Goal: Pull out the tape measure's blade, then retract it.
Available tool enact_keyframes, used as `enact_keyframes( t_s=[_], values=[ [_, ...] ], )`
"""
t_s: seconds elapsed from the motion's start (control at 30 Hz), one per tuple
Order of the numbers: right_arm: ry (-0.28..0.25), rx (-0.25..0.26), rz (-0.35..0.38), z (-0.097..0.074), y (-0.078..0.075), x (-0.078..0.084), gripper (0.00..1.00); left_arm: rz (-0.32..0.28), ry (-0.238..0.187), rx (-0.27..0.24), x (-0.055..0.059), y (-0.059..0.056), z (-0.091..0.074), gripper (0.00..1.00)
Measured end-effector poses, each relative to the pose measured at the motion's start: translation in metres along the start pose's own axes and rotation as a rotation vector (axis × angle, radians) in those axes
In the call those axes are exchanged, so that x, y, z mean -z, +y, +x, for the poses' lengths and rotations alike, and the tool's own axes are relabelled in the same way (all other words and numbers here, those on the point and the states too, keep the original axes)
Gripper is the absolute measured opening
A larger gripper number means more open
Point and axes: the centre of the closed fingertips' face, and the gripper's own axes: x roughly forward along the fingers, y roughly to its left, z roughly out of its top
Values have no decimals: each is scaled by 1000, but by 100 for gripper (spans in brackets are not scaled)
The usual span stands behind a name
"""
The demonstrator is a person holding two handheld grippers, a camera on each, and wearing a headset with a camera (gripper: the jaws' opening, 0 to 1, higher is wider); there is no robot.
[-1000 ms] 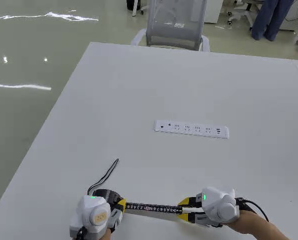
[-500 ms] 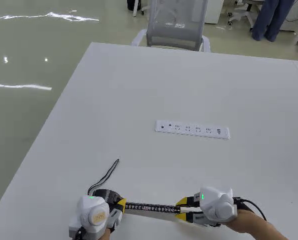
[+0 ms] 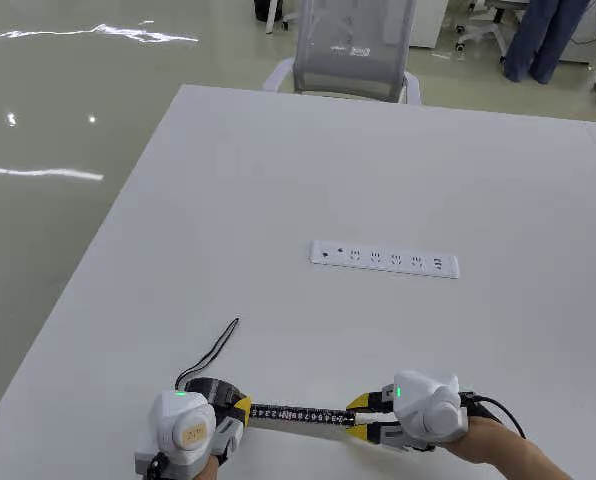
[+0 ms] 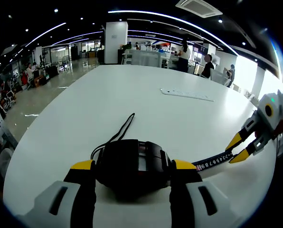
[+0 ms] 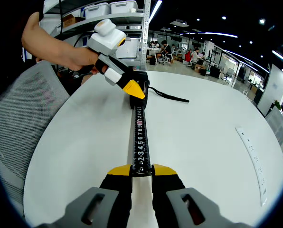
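A black tape measure case [image 4: 131,165] lies on the white table near its front edge, and my left gripper [image 4: 131,166] is shut on it. The case [image 3: 214,393] also appears in the head view, partly hidden by my left gripper [image 3: 223,420]. Its black blade [image 3: 298,414] with white numbers runs right to my right gripper [image 3: 361,418]. In the right gripper view the blade [image 5: 140,137] stretches from the case [image 5: 140,92] down to my right gripper [image 5: 141,171], which is shut on the blade's end. A black wrist strap [image 3: 208,353] trails from the case.
A white power strip [image 3: 384,258] lies mid-table beyond the grippers. A grey mesh chair [image 3: 350,47] stands at the table's far edge. The table's left edge [image 3: 88,270] drops to a shiny floor. A person stands at the back right.
My right gripper has moved a little left toward the case, so the exposed blade is slightly shorter. The left gripper and case have stayed put.
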Motion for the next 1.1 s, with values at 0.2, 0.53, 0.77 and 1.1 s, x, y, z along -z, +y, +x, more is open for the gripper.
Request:
enact_keyframes(
  t_s=[0.2,0.53,0.77,1.1],
  values=[
    [-1,-3,-3,1,1,-3,14,-3,0,4,0,0,0,60],
    [-5,-6,-15,4,0,-7,14,-11,1,11,0,1,0,60],
    [-4,-7,-17,5,-1,-9,14,-19,1,15,-1,1,-1,60],
    [-2,-12,-14,7,0,-10,14,-17,2,19,0,2,0,60]
  ],
)
